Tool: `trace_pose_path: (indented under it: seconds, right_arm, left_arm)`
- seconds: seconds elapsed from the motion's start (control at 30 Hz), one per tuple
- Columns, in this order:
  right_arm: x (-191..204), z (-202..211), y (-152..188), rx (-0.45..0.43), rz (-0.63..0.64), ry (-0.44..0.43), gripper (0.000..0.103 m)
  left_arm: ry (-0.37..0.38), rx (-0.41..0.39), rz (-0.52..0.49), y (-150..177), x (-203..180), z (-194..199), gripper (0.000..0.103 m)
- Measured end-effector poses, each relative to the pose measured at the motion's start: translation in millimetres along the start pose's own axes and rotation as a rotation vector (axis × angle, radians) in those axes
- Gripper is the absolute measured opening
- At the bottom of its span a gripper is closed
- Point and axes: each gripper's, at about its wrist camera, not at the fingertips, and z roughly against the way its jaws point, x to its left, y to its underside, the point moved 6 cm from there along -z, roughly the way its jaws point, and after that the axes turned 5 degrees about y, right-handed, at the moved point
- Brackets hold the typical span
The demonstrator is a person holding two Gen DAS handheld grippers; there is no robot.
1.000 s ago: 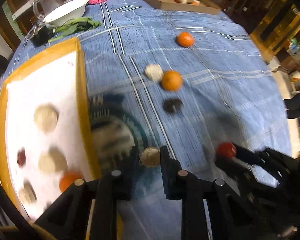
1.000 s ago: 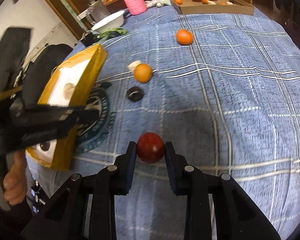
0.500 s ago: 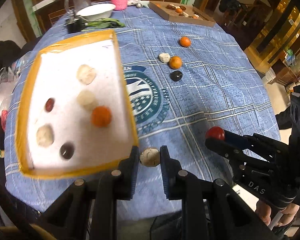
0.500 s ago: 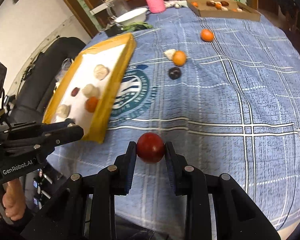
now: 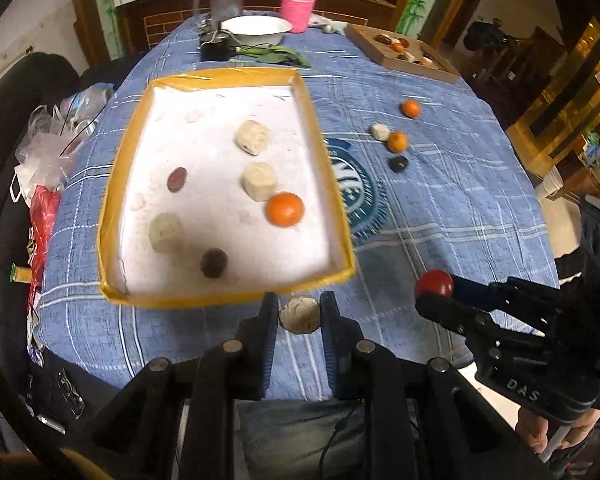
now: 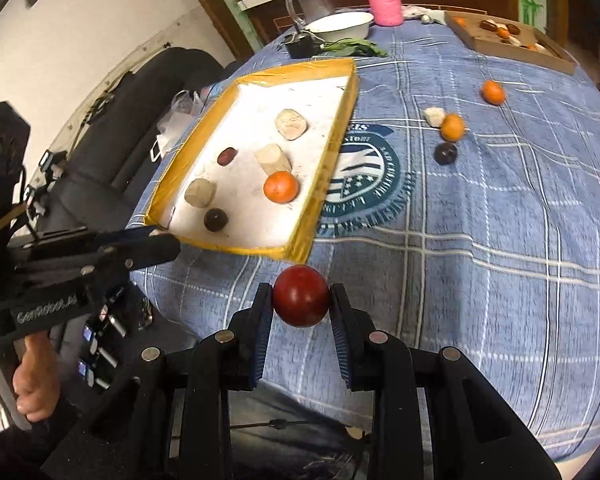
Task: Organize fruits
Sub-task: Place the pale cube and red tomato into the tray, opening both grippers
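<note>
**Now: both tongs loaded near the tray**

Left wrist: the left tongs (image 5: 299, 312) pinch one pale lump (image 5: 300, 314). Just beyond lies the yellow-rimmed tray (image 5: 324, 152), holding six pieces: three pale, two dark, one orange.

Right wrist: the right tongs (image 6: 301, 312) pinch one red fruit (image 6: 301, 295). Far ahead on the counter (image 6: 500, 220) lie two oranges, one pale, one dark.

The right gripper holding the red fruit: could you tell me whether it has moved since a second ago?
Yes. The right gripper, shut on the red fruit, has pulled back toward the table's near edge; the yellow-rimmed tray now lies ahead of it.
</note>
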Motion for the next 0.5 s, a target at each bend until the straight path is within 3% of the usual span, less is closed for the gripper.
trace_pose_path:
  seconds: [0.3,0.5]
  right_arm:
    - [0.3,-18.4,-62.0,0.018,0.057,-0.019,0.027]
    - [14.9,-53.3,-123.6,0.025,0.115,-0.012,0.027]
  left_arm:
    - [-0.043,-0.056,0.081,-65.5,54.1,3.5,0.023]
    - [-0.066,-0.040,0.128,-115.0,93.2,-26.5,0.023]
